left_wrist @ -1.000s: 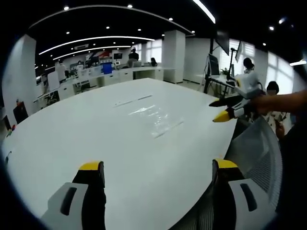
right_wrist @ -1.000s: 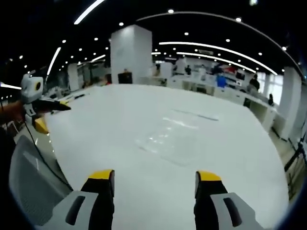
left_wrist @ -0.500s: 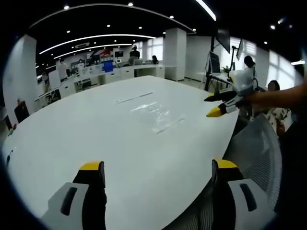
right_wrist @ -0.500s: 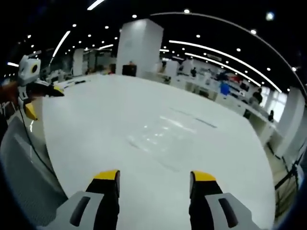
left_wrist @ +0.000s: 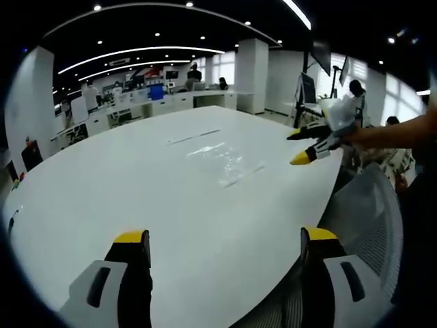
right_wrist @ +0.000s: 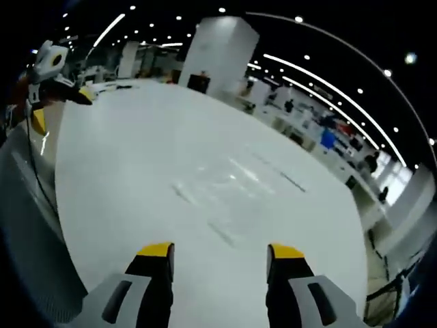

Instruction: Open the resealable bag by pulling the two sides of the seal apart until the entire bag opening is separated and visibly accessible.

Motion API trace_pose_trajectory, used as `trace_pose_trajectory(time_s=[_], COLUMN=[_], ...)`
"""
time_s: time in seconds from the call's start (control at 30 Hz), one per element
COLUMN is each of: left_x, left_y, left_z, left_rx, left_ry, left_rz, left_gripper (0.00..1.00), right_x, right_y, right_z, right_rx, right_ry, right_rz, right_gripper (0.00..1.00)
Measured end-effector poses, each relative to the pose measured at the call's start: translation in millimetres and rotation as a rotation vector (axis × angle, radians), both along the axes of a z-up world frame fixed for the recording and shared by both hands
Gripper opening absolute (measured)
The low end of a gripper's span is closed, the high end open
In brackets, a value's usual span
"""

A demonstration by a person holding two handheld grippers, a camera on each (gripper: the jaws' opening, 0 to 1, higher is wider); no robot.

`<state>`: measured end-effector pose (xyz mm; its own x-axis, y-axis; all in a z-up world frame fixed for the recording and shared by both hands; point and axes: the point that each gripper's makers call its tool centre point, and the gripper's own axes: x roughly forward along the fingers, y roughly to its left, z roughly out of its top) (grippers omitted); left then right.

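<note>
Jaws parted; clear bag (right_wrist: 229, 198) flat, sealed.

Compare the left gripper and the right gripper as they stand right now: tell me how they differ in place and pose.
The right gripper is close above the clear bag, jaws pointing toward it; the left gripper hangs near the white table edge, far from the bag. In the left gripper view the right gripper reaches in over the table's far edge; in the right gripper view the left gripper sits off by the corner. Both are open, yellow-tipped and hold nothing.

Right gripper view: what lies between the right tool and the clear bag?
Only bare white table lies between the right tool and the bag.
</note>
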<state>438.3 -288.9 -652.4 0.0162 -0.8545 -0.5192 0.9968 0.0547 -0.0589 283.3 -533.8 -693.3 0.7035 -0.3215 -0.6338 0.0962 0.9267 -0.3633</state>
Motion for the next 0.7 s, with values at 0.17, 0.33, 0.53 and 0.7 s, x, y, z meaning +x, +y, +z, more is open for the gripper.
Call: trace_pose_trajectory(time_s=[0.17, 0.33, 0.53, 0.7], left_x=[0.5, 0.5, 1.5, 5.2], left_y=[0, -3, -5, -6], left_z=[-0.6, -0.6, -3.0, -5.2], left_rx=[0.006, 0.007, 0.022, 0.030], left_ry=[0.005, 0.010, 0.007, 0.013], left_rz=[-0.002, -0.002, -0.007, -0.001], left_gripper=[0.88, 0.88, 0.88, 0.88], right_x=[7, 12, 17, 19], right_y=[-6, -13, -20, -34], right_z=[-1.4, -7.2, -17.5, -27.1], right_rx=[-0.068, -0.167, -0.223, -0.246], right_ry=[0.054, 0.135, 0.206, 0.256], right_rz=[0.064, 0.144, 0.214, 0.234], right_gripper=[0.52, 0.50, 0.48, 0.47])
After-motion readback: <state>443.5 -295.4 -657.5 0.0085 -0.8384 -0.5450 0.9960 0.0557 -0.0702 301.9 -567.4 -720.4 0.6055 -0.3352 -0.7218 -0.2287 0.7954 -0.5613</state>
